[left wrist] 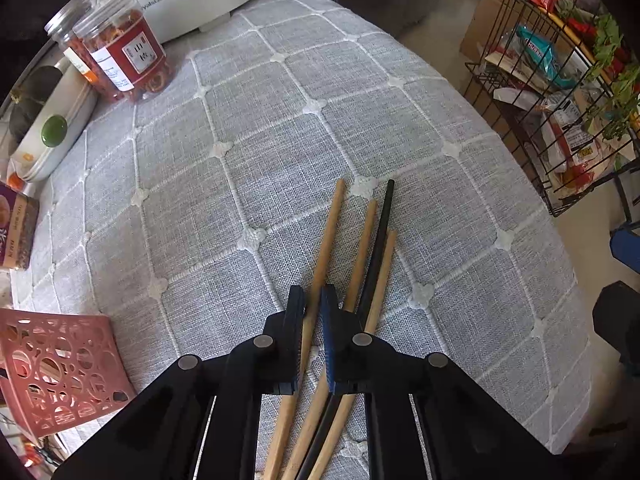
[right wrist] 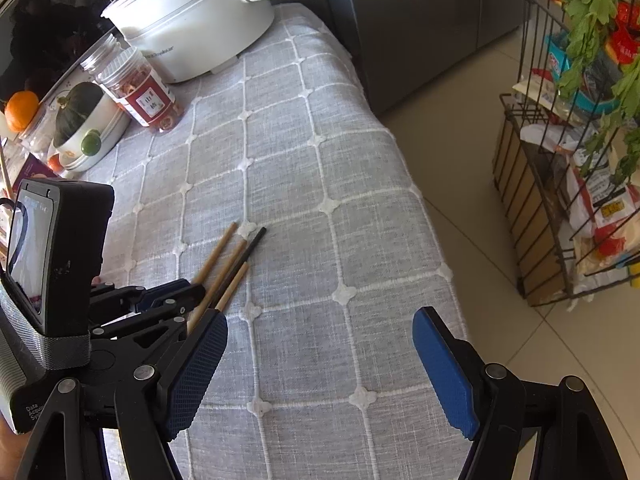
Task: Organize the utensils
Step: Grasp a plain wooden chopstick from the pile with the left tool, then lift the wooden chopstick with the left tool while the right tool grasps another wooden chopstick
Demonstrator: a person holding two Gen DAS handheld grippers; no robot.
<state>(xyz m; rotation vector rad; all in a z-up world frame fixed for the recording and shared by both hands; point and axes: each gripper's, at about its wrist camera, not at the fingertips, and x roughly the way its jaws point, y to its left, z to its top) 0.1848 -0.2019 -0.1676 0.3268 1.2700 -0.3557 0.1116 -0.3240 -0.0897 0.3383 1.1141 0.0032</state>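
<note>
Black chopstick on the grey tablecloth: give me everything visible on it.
The black chopstick is a slim, straight, matte dark stick, the only dark one among three tan wooden chopsticks. It lies flat on the grey checked tablecloth, wedged between two tan ones and touching them. Its near end runs under the left gripper.

A coarse-woven grey tablecloth [left wrist: 280, 128] with raised white stitched grid lines covers the table, matt and rough. On it lie three matt tan wooden chopsticks [left wrist: 326, 240] and one smooth black chopstick [left wrist: 380, 232], while at ten o'clock stand clear glossy plastic jars [left wrist: 132, 56] with paper labels beside a smooth glossy white pot [right wrist: 192, 28]. At eight o'clock is a pink perforated plastic basket [left wrist: 60, 368], and the right gripper [right wrist: 320, 368] is matt black plastic with textured blue pads [right wrist: 444, 368].
</note>
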